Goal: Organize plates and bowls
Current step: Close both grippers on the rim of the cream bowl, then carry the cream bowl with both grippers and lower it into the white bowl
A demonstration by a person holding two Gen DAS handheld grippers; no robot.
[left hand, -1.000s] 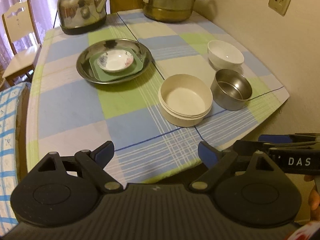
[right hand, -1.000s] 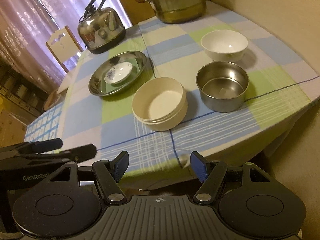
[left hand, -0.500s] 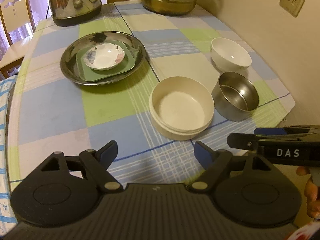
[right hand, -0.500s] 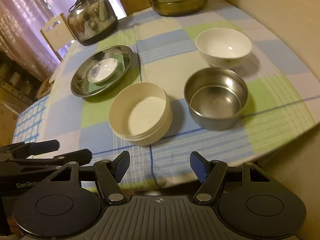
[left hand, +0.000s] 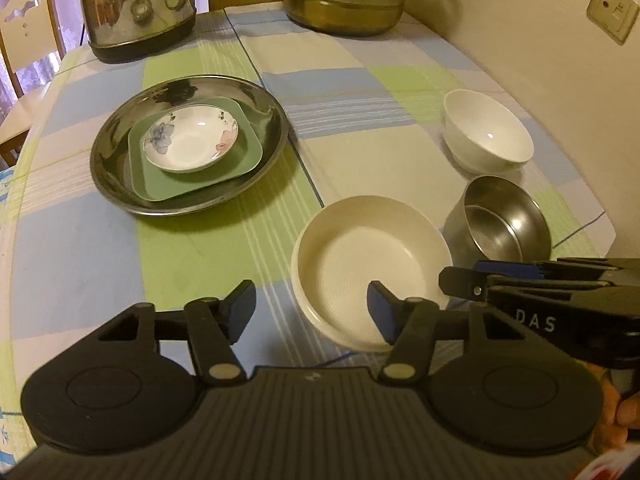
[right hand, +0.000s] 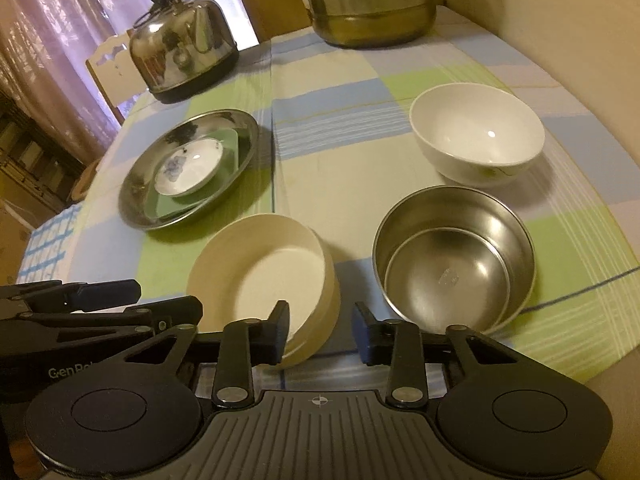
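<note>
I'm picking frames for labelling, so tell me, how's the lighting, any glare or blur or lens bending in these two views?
Left wrist view: dim warm light, sharp enough, strong reflections on the kettle, table edge bowed by the fisheye. Right wrist view: same yellowish cast, glare spot in the white bowl, soft shine inside the steel bowl, curtains washed out purple.

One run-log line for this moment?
left hand-held gripper: closing, empty | right hand-held gripper: closing around cream bowl rim | plates: stacked
</note>
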